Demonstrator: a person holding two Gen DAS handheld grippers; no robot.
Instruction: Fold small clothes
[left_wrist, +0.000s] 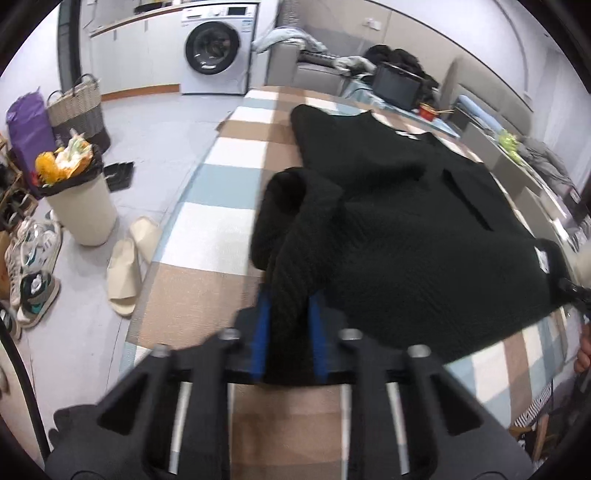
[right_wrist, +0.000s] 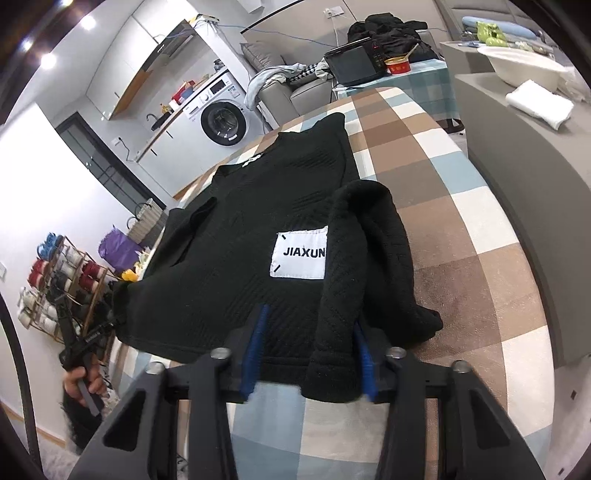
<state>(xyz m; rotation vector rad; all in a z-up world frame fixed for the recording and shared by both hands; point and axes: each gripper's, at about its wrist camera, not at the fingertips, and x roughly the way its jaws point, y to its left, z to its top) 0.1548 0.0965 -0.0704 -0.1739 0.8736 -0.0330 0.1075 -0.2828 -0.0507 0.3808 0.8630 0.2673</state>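
A black knit sweater (left_wrist: 388, 221) lies flat on a table covered with a checked cloth (left_wrist: 221, 206). Its left sleeve is folded in over the body. My left gripper (left_wrist: 288, 297) is shut on the near hem of the sweater, with cloth bunched between the blue pads. In the right wrist view the sweater (right_wrist: 229, 236) shows a white JIAXUN label (right_wrist: 300, 253), and its right sleeve is folded inward. My right gripper (right_wrist: 310, 317) is closed on the hem and sleeve cuff, and the cloth fills the gap between its pads. A hand holds the left gripper (right_wrist: 110, 326) at the sweater's other corner.
On the floor to the left are a full waste bin (left_wrist: 81, 206), slippers (left_wrist: 125, 266) and shoes. A washing machine (left_wrist: 218, 48) stands at the back. A shoe rack (right_wrist: 62, 273) is at far left, and a grey counter (right_wrist: 517, 147) with a white towel runs along the table's right.
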